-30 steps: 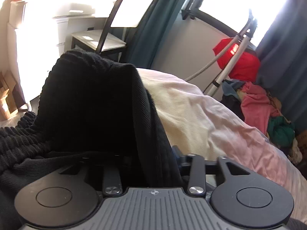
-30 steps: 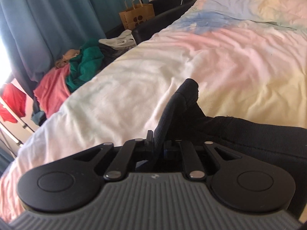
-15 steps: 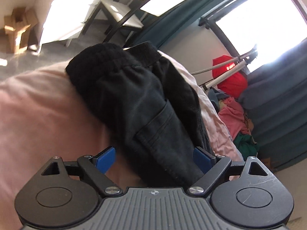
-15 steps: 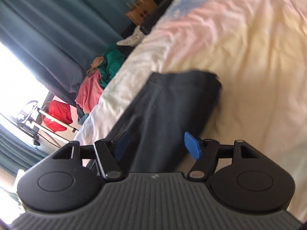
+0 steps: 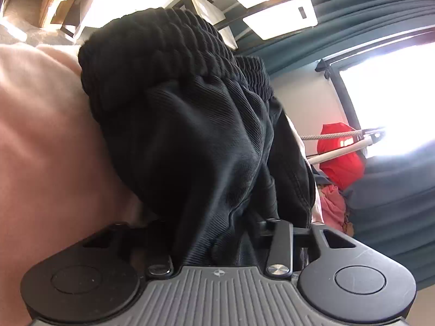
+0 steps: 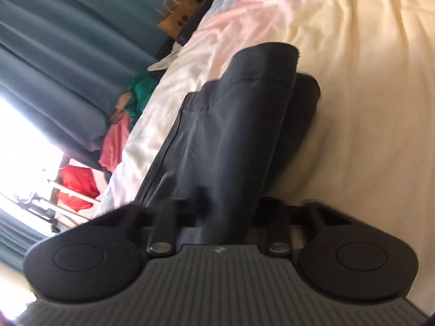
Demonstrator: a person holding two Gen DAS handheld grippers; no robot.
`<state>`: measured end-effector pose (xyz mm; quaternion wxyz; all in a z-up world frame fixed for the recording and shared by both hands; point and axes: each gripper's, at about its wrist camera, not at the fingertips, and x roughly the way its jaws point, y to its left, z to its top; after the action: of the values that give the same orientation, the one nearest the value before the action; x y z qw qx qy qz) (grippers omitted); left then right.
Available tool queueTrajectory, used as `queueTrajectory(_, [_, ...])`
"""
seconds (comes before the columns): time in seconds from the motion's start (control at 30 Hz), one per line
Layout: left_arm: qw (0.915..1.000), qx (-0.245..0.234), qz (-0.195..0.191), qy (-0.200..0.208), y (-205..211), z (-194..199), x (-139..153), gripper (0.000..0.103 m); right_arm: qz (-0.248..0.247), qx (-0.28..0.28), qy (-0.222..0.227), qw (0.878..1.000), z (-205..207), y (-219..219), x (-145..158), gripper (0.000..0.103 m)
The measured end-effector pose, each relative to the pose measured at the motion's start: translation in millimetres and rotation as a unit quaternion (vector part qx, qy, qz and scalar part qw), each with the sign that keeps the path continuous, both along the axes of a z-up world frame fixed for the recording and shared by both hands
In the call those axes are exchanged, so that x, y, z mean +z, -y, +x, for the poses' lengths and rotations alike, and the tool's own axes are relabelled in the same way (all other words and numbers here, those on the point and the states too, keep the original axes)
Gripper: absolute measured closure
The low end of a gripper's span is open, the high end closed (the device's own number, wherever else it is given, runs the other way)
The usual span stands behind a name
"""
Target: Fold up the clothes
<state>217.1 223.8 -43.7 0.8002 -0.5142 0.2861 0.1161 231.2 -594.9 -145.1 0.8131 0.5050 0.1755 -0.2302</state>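
**Both tools closing on soft black trousers**

The left tool [image 5: 214, 231] closes with cloth bunched between its jaws. The right tool [image 6: 220, 212] closes on a leg. The trousers [image 5: 190, 135] lie on the bed [image 6: 367, 81], light and limp, likely to sag and slip; the ribbed waistband [image 5: 168, 43] looks firmest to grip. Fingertips are buried in cloth.
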Motion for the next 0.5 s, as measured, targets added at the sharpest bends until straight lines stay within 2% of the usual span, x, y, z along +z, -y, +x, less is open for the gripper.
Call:
queueTrajectory(0.1, [0.9993,-0.018,0.023,0.023,-6,-5,23,0.088,-0.021,-0.005,0.000,1.000,1,-3,16,0.089])
queueTrajectory(0.3, [0.9971,-0.051,0.041,0.039,-24,-36,75,0.089,-0.030,-0.001,0.020,0.999,-37,-3,50,0.091])
queueTrajectory(0.4, [0.9941,-0.078,0.069,0.030,-30,-67,88,0.089,-0.032,0.002,0.020,0.999,-72,-5,59,0.091])
queueTrajectory(0.5, [0.9891,-0.110,0.097,0.002,-26,-101,83,0.088,-0.026,0.004,0.016,1.000,-110,-6,57,0.091])
